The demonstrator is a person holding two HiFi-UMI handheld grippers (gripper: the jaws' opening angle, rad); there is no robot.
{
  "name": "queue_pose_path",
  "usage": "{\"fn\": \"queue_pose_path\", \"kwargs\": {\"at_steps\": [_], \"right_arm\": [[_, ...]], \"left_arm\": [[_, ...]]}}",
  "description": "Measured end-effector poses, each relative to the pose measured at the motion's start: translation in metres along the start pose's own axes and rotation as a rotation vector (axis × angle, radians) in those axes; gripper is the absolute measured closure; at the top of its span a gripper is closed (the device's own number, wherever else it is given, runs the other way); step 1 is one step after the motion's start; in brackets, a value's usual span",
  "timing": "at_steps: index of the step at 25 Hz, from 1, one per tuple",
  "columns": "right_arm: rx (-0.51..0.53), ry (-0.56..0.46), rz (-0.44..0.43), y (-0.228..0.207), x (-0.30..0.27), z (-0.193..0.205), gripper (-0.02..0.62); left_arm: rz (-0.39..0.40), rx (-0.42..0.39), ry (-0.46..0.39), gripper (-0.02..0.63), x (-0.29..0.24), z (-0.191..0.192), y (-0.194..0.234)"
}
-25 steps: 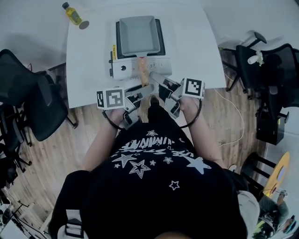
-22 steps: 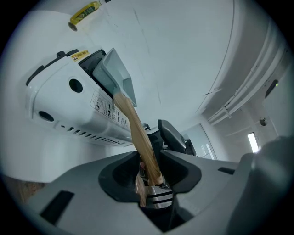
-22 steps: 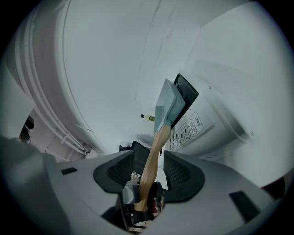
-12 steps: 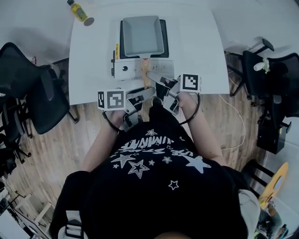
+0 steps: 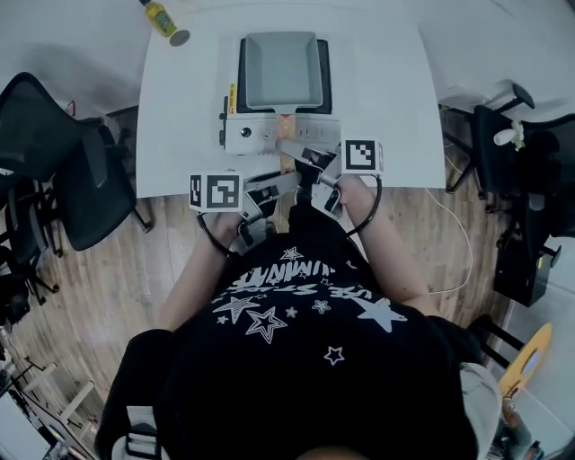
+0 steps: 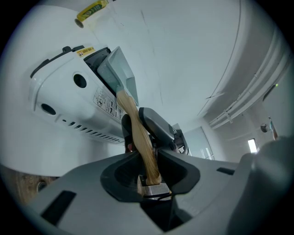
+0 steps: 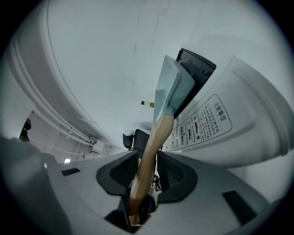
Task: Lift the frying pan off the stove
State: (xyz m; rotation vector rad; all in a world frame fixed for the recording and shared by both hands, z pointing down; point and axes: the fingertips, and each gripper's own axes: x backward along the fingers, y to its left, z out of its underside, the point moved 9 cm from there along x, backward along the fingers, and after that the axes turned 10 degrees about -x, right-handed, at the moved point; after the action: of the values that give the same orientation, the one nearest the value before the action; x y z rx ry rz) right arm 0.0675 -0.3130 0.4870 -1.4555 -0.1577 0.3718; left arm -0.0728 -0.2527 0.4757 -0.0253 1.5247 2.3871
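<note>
A square grey frying pan (image 5: pixel 281 70) sits on a white portable stove (image 5: pixel 260 135), its wooden handle (image 5: pixel 286 163) pointing toward me. My left gripper (image 5: pixel 274 187) holds the handle's near end from the left. My right gripper (image 5: pixel 301 160) holds it a little nearer the pan from the right. In the left gripper view the handle (image 6: pixel 133 124) runs from the pan (image 6: pixel 117 69) down between the jaws of the left gripper (image 6: pixel 148 170), which are closing against it. In the right gripper view the handle (image 7: pixel 154 137) fills the gap of the right gripper (image 7: pixel 147 176), also closing.
The stove stands on a white table (image 5: pixel 386 99) near its front edge. A yellow bottle (image 5: pixel 164 20) lies at the back left. Black office chairs stand at the left (image 5: pixel 63 162) and right (image 5: pixel 530 153) on the wood floor.
Both grippers have moved in on the wooden handle from either side and their jaws have narrowed around it. The pan has stayed on the stove.
</note>
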Motion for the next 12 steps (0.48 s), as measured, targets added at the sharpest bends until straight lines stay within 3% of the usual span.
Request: {"fn": "queue_pose_path", "kwargs": {"at_steps": [12], "right_arm": [[0.001,-0.070,-0.038,0.007,-0.002,0.011,0.468]], "left_arm": [[0.042,-0.005,-0.043,0.483,0.010,0.000,-0.004]]}}
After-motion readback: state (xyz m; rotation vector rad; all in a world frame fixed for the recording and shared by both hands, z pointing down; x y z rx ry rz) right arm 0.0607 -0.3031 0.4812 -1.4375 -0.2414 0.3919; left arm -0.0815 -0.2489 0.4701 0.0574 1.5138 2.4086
